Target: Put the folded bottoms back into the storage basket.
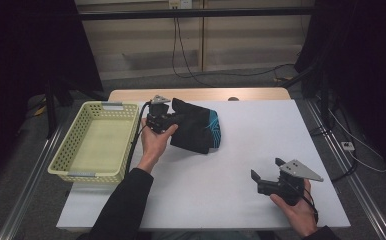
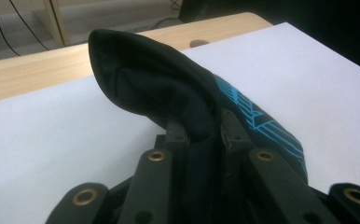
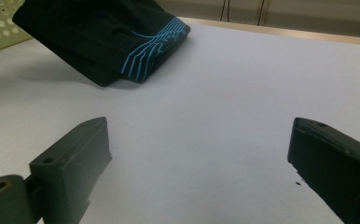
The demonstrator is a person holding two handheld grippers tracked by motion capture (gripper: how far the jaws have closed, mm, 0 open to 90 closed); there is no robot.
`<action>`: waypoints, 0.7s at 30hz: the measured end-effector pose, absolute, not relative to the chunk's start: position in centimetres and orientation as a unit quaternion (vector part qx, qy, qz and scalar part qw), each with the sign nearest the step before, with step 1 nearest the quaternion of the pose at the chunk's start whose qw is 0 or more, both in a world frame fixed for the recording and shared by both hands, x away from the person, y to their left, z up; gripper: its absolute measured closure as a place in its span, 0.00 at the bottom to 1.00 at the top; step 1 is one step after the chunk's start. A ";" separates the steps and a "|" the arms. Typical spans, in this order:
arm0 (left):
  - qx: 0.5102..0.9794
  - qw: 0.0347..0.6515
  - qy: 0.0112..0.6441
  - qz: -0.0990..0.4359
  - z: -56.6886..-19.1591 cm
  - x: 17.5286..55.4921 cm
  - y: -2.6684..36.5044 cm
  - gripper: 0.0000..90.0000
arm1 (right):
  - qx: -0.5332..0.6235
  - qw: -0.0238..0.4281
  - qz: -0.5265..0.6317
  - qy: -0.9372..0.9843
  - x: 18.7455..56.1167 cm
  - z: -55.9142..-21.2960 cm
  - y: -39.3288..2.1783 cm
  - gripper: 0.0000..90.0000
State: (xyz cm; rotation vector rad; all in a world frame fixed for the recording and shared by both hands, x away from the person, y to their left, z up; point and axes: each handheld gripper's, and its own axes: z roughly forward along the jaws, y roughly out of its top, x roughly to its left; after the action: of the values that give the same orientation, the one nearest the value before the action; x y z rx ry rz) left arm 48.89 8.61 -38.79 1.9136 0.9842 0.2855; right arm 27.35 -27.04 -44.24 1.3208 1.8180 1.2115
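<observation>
Perforated yellow basket (image 1: 71, 145), beside left gripper (image 1: 173, 117), holds nothing. Left gripper pinches soft black folded cloth (image 1: 197, 131) with cyan lines; right gripper (image 1: 266, 170) gapes, holding nothing.

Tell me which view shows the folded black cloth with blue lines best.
The right gripper view: the cloth shows its folded layers, blue pattern and lifted near edge. The high view shows it small beside the basket. In the left gripper view it is clamped in the left hand-held gripper.

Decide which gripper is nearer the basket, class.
Left. The left gripper, shut on the black cloth, sits just beside the basket. The right gripper hangs open over the table's far side, well away from it.
</observation>
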 end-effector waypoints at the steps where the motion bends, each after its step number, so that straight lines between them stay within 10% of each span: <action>1: 0.777 0.473 0.398 0.117 -38.4 48.7 8.7 0.87 | 0.495 0.290 0.454 0.681 27.3 -44.2 -27.0 0.06; 21: 0.775 0.491 0.372 0.140 -36.0 47.3 10.2 0.87 | 0.497 0.292 0.456 0.678 27.3 -44.1 -27.1 0.06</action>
State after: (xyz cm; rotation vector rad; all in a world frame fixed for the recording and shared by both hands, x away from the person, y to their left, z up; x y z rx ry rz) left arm 47.28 10.22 -35.96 1.8827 0.9032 0.3396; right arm 27.30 -27.11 -44.15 1.3245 1.8078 1.2158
